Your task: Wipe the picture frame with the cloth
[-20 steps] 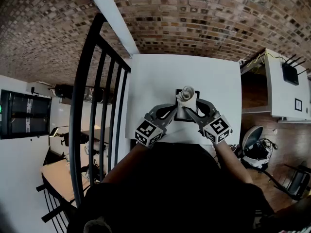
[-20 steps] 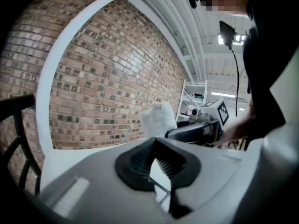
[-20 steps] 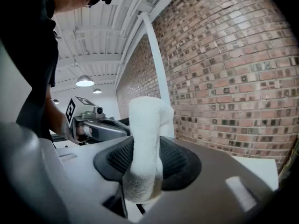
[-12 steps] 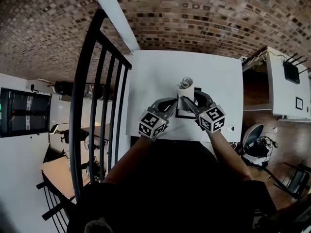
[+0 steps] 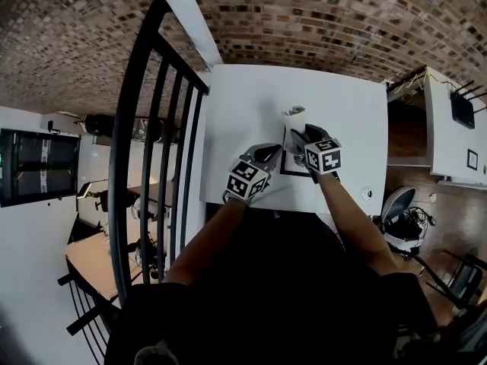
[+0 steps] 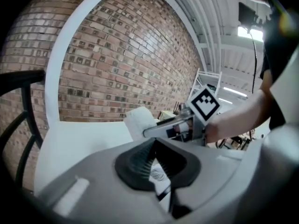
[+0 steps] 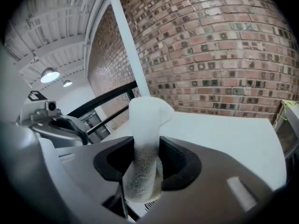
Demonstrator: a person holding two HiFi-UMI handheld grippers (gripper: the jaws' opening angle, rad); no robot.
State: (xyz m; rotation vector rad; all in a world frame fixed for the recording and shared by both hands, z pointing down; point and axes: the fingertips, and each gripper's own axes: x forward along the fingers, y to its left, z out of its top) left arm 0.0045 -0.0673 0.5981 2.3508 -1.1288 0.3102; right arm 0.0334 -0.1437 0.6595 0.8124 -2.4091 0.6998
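Brick covers the wall (image 5: pixel 319 21) ahead of you, and it curves across the top of the head view. Against it sits the white desk (image 5: pixel 243 112), with a black metal railing (image 5: pixel 144 128) running down its left side.

You will find the picture frame (image 5: pixel 293 172) near the desk's front edge, roughly in the middle. It is a thin black border around a white sheet with a faint drawing on it. From above, your two tools cover much of it, so you cannot tell whether it lies flat or is tipped up a little.

Your left gripper (image 6: pixel 156 164) comes in from the frame's left side. In the left gripper view its fingers are drawn together in a narrow V, and the frame's dark edge and a strip of the white sheet run down between them, so they appear to be pinching the frame's edge.

Your right gripper (image 7: pixel 145 164) is at the far end of the frame, and its marker cube (image 5: pixel 323 157) sits over the frame in the head view. Its fingers are clamped on the cloth (image 5: pixel 295 116), a pale, fuzzy roll. The cloth stands up out of the fingers, with its rounded top bulging well above them, towards the wall, and its lower end reaching down to the frame.
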